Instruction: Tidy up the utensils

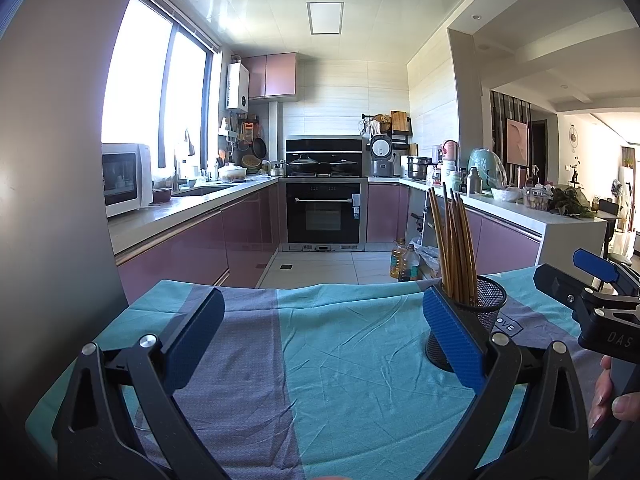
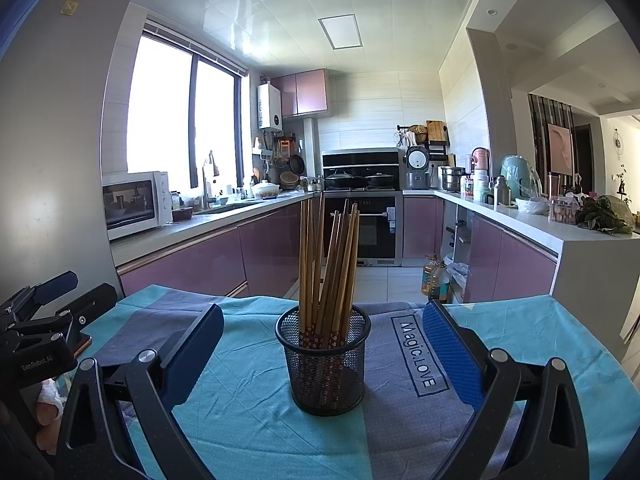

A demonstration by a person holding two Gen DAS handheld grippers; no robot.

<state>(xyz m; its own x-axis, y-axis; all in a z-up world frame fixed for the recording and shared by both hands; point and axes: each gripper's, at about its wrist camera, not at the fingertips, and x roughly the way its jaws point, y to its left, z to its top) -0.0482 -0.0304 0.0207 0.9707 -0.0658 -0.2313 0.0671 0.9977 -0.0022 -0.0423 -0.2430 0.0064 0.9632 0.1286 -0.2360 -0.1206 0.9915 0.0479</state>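
A black mesh cup stands upright on a teal and grey cloth, holding several brown chopsticks that lean apart at the top. My right gripper is open, its blue-padded fingers on either side of the cup without touching it. In the left wrist view the same cup and chopsticks sit behind the right finger of my left gripper, which is open over bare cloth with nothing between its fingers.
The right gripper's body and a hand show at the right edge of the left wrist view. A grey fridge side rises on the left. Beyond the table's far edge lie kitchen counters, an oven and oil bottles on the floor.
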